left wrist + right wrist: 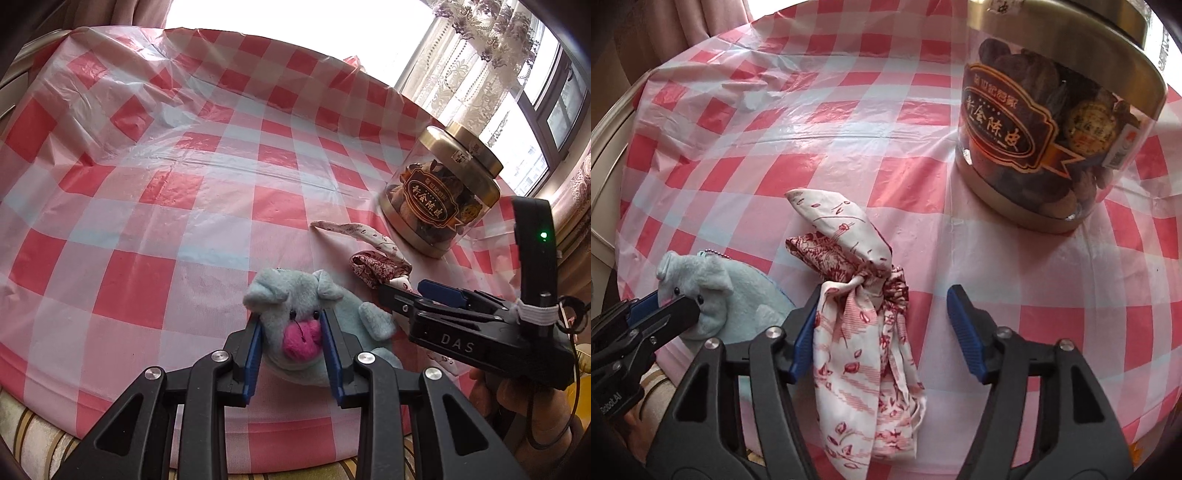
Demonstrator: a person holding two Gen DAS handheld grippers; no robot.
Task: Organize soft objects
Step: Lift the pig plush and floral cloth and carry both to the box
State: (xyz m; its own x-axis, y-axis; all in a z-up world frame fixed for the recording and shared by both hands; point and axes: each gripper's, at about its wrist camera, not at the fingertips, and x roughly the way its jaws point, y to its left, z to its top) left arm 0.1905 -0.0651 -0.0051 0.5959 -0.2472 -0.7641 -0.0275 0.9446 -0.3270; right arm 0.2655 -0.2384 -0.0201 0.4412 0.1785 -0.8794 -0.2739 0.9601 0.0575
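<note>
Covering the table is a thin plastic cloth (pixel 177 177) in red, pink and white checks, creased and glossy, with a striped fabric edge showing beneath its near hem. Behind it: drawn curtains at the far side, and at the right a lace curtain (pixel 476 66) over a bright window.

Container: one clear round jar (pixel 1052 122) with a gold lid and gold base band, upright on the cloth toward the right. Dark brown label with Chinese lettering. Contents: dark, wrinkled dried pieces packed against the wall.

Soft item 1: pale blue plush pig (pixel 306 317), pink snout, small ball chain at the head. It sits near the front edge. The left gripper (pixel 293 332) is clamped narrowly on its head, blue pads pressing either side of the face.

Soft item 2: knotted printed scarf (pixel 864 306), white with red floral pattern, lying on the cloth just right of the pig and in front of the jar. The right gripper (pixel 882 325) stands wide over it; the left pad touches the fabric, the right pad is clear of it, so nothing is gripped.
</note>
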